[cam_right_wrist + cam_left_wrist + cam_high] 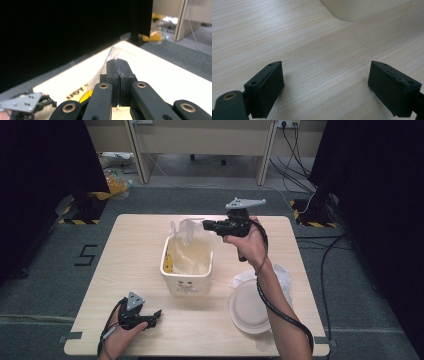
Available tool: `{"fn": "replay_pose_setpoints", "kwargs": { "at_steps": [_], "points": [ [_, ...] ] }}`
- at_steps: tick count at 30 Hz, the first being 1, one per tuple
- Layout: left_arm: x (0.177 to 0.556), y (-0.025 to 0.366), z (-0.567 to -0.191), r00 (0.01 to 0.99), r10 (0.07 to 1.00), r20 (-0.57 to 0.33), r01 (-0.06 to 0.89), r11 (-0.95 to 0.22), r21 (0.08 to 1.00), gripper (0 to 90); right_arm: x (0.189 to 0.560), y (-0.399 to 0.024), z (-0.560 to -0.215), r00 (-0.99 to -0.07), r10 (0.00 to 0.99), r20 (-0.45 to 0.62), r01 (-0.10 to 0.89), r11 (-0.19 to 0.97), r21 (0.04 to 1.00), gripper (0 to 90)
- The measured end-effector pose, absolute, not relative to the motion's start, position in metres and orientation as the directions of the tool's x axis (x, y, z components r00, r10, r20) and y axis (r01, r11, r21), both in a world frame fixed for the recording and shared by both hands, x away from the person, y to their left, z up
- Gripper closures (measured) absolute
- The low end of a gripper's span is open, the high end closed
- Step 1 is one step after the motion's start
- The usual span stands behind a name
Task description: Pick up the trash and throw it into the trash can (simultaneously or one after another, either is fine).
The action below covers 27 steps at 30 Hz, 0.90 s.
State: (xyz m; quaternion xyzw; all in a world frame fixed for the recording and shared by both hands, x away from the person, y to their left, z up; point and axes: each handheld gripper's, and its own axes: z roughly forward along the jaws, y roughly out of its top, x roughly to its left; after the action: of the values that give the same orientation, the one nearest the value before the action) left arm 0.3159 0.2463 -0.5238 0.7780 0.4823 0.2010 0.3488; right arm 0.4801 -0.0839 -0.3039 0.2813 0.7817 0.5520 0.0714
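Resting low on the table (135, 250) near its front left corner, the left gripper (151, 317) lies in the person's left hand (120, 330) with its jaws spread wide and nothing between them. In the left gripper view the two black pads (270, 87) stand far apart over bare pale wood, and the rounded base of the cream bin (357, 10) shows just ahead at the top edge.

The bin (186, 282) sits near the middle of the table, a white tub with a small dark mark on its front wall. A clear plastic bag (187, 232) lines it, yellowish inside, and the bag's upper edge rises above the bin's far rim.

The right gripper (209, 225) is held up in the right hand (247, 242), above the bin's far right corner, pointing left. Its jaws are pressed together on the bag's edge. In the right gripper view the pads (119, 70) meet flat, and a thin fold of clear plastic (111, 53) sticks out past the tips and trails down on their left toward the bin.

To the right of the bin, near the front edge, a white plate (247, 307) lies flat with crumpled clear plastic (282, 275) beside and behind it; the right forearm crosses over its right side. A black cable (280, 310) runs along that arm.
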Motion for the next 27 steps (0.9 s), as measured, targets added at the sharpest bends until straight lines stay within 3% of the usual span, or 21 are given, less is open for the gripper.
{"fn": "replay_pose_setpoints", "kwargs": {
  "at_steps": [18, 27],
  "points": [
    [0.316, 0.247, -0.523, 0.458, 0.889, -0.021, 0.611, -0.298, 0.733, 12.4, 0.494, -0.045, -0.372, -0.827, 0.503, 0.251, 0.464, 0.359, 0.810, 89.5],
    [0.316, 0.247, -0.524, 0.456, 0.890, -0.020, 0.610, -0.297, 0.735, 12.4, 0.500, -0.037, -0.385, -0.821, 0.539, 0.188, 0.459, 0.427, 0.779, 89.1]
  ]
}}
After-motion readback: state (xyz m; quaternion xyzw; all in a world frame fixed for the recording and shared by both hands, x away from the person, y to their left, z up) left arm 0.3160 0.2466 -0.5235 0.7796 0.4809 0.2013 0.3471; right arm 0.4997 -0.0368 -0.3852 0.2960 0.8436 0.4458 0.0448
